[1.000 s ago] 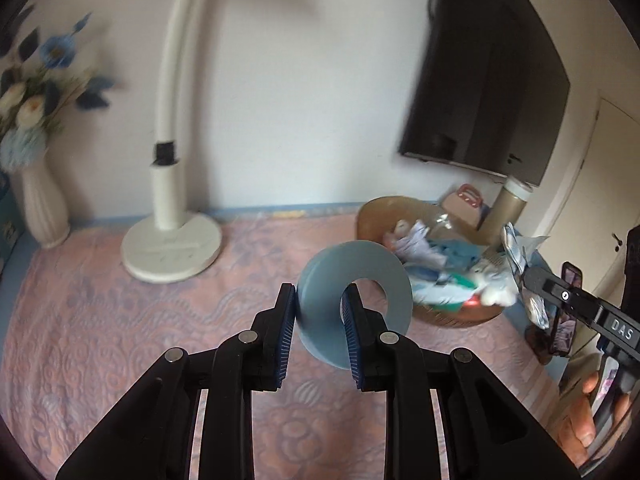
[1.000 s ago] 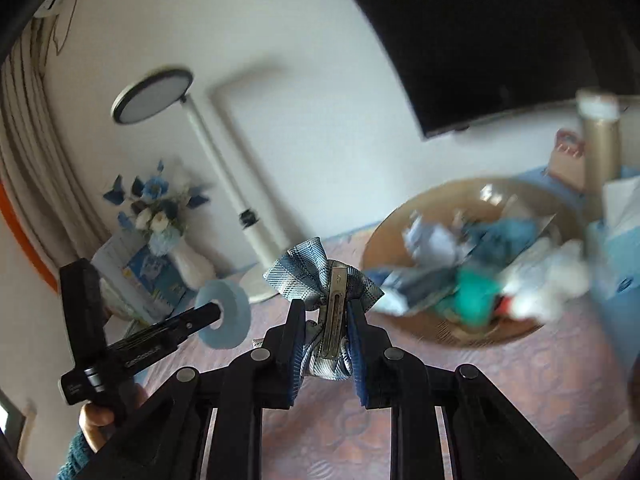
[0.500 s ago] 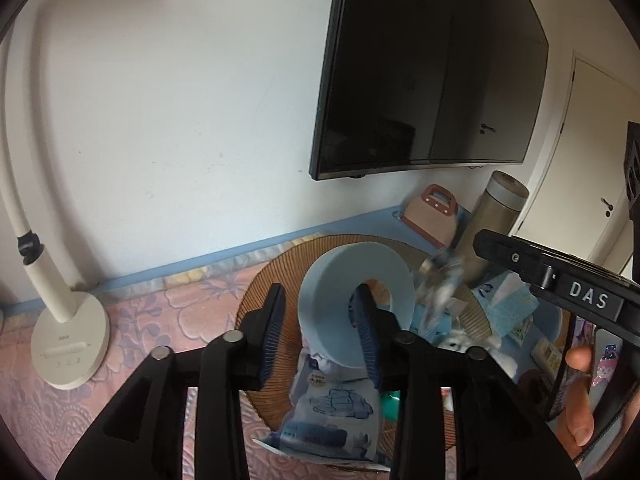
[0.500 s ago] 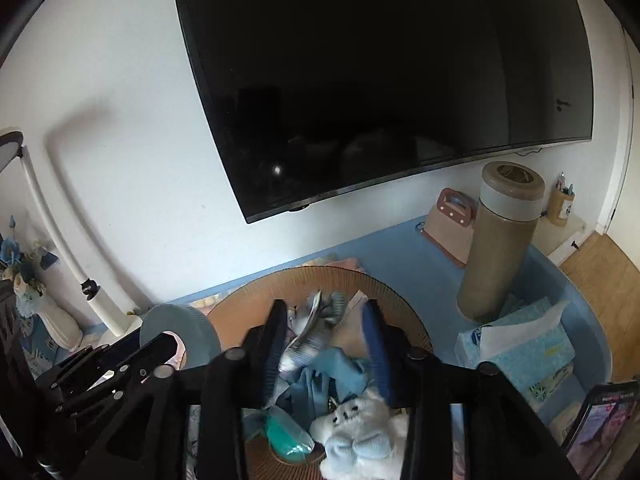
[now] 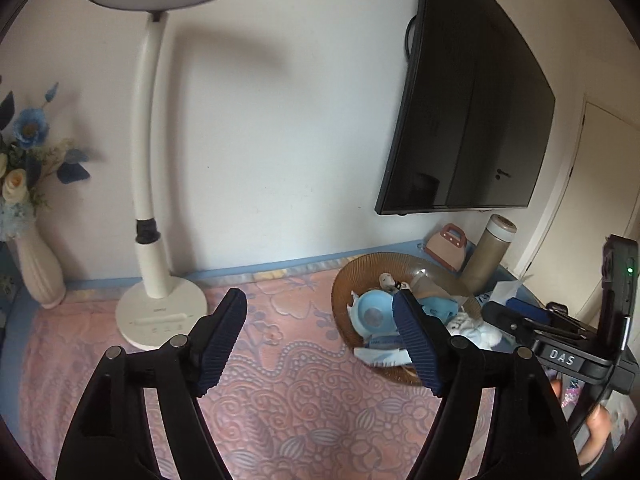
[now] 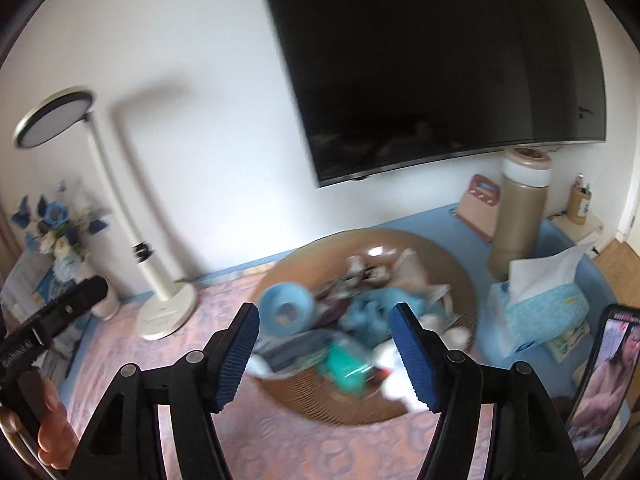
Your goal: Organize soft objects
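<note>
A woven brown basket [image 5: 352,280] holds a heap of soft things, among them a pale blue foam ring [image 5: 374,312] lying flat and a white plush toy [image 5: 476,330]. My left gripper [image 5: 318,300] hangs above the pink cloth to the left of the basket, its jaws opening with nothing between them. In the right wrist view the basket [image 6: 460,280] and the ring [image 6: 286,314] are blurred. My right gripper [image 6: 325,314] is over the basket's near side, jaws opening and empty. The patterned bow clip cannot be picked out in the blur.
A white desk lamp [image 5: 160,312] and a vase of flowers [image 5: 38,276] stand at the back left. A tan flask [image 5: 490,252], a pink case [image 5: 446,246] and a tissue box [image 6: 540,304] crowd the right. A TV [image 5: 472,120] hangs on the wall.
Both grippers carried their loads over the basket and let go: the left dropped the blue ring, the right the bow clip. Both jaws now stand wide and have drawn back and upward.
</note>
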Demonstrator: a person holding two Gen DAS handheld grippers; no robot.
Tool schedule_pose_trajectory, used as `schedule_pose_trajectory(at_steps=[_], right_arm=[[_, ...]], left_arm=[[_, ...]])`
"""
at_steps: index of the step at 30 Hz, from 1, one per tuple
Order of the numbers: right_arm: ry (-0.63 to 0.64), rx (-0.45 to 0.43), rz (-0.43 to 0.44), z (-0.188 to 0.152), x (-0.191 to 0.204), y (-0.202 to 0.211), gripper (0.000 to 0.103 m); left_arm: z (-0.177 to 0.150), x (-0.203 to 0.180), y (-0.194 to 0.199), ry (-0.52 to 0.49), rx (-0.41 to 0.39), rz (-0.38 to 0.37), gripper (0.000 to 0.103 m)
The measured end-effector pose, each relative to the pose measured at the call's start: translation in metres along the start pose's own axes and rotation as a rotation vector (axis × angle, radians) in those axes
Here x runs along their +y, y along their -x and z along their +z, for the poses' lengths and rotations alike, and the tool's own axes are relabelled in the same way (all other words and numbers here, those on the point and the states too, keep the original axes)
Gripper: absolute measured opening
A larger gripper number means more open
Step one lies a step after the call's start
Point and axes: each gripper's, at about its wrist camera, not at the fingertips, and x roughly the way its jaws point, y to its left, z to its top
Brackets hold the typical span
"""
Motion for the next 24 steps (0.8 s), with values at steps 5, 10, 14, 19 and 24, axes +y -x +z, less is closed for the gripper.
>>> schedule_pose_trajectory(at_steps=[5,10,14,19,24], right_arm=[[0.119,0.017,0.102,-0.03,0.071,0.005,0.079],[0.257,0.057,0.164,-0.076,0.131,-0.011,0.081],[0.299,0.104,0.11,-0.113,0.148,-0.043,0.081],[0.273,0.194,0.083,-0.143,0.142,-0.08,0.081],[0.276,0.219,0.045,-0.149,0.134,-0.097,0.081]], left_arm=[[-0.019,0.019,0.068,-0.119,-0.021,0.091,0.07],[-0.027,0.048,0.113,-0.162,-0.033,0.219,0.077],[-0.053,0.075,0.113,-0.079,-0.001,0.225,0.089],[-0.119,0.102,0.053,0.04,0.118,0.247,0.089],[-0.168,0.115,0.0,0.134,0.194,0.297,0.089]])
